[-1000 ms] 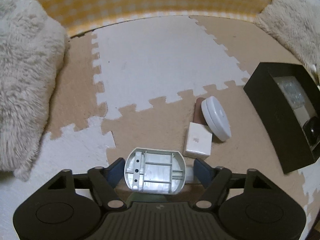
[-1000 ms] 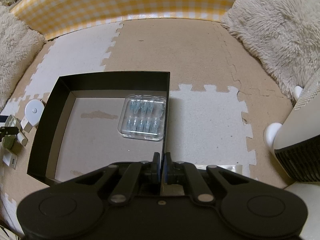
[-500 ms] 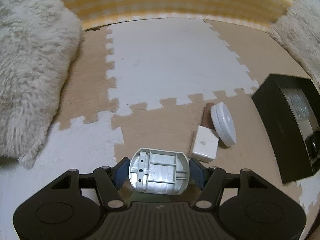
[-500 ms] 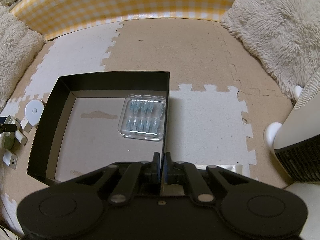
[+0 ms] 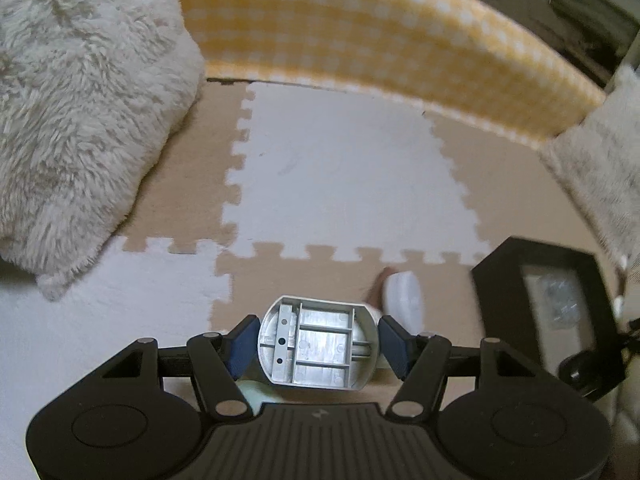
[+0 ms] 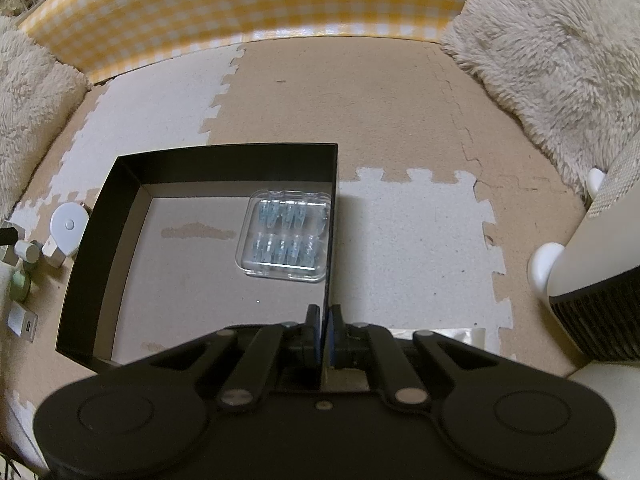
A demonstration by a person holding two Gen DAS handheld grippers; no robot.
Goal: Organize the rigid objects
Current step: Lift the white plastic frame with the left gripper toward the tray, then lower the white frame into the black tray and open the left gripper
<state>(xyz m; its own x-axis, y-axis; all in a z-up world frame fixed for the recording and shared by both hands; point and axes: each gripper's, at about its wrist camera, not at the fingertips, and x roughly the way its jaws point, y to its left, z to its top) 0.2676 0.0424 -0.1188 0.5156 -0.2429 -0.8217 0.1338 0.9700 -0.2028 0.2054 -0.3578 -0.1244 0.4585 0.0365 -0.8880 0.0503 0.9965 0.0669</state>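
The left gripper (image 5: 318,344) clamps a ribbed, grey metal casting (image 5: 318,346) above the foam puzzle mat (image 5: 340,184), its hollow underside facing the camera. The right gripper (image 6: 325,330) pinches the thin right wall of a matte black box (image 6: 224,156), which holds a clear plastic blister case (image 6: 286,234).

home floor: foam puzzle mats (image 6: 420,236), fluffy cushions (image 5: 80,120)

The left tool (image 5: 318,342) is clamping a grey plastic piece (image 5: 318,344) between its blue pads. The right tool (image 6: 325,328) is pinching the black box's wall (image 6: 331,240), fingers nearly together.
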